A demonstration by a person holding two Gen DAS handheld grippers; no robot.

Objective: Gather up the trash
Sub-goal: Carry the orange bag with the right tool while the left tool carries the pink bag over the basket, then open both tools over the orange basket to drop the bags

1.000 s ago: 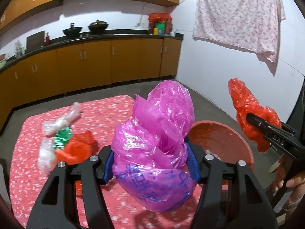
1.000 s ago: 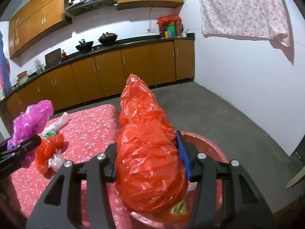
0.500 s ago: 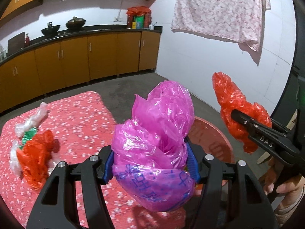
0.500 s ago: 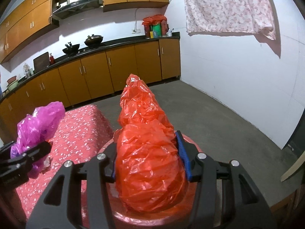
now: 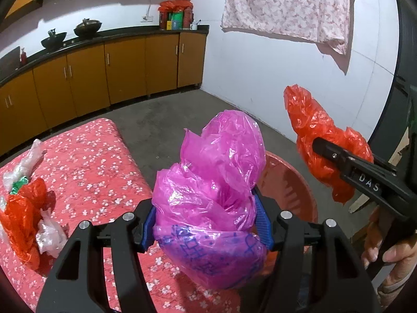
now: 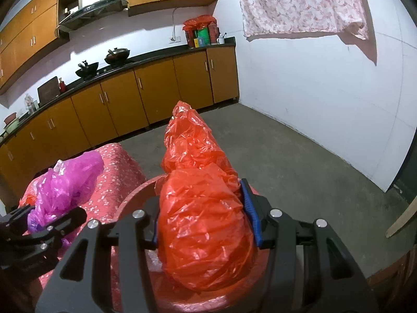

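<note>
My left gripper (image 5: pixel 207 224) is shut on a crumpled magenta plastic bag (image 5: pixel 216 182) and holds it over the table's right edge, beside the red basin (image 5: pixel 289 190). My right gripper (image 6: pixel 206 216) is shut on a crumpled red plastic bag (image 6: pixel 200 203) and holds it above the red basin (image 6: pixel 135 195). The red bag also shows in the left wrist view (image 5: pixel 312 133), and the magenta bag in the right wrist view (image 6: pixel 65 182). More trash lies on the table: a red bag (image 5: pixel 23 208) with clear and green wrappers (image 5: pixel 20 172).
The table has a red flowered cloth (image 5: pixel 91 161). The basin stands off its right end. Beyond are a grey concrete floor (image 6: pixel 299 161), orange kitchen cabinets (image 5: pixel 104 70) and a white wall with a hanging flowered cloth (image 5: pixel 286 7).
Both grippers have swung to the right with their bags. The basin now lies closer under them, and the trash left on the table has slid to the left edge of view.
</note>
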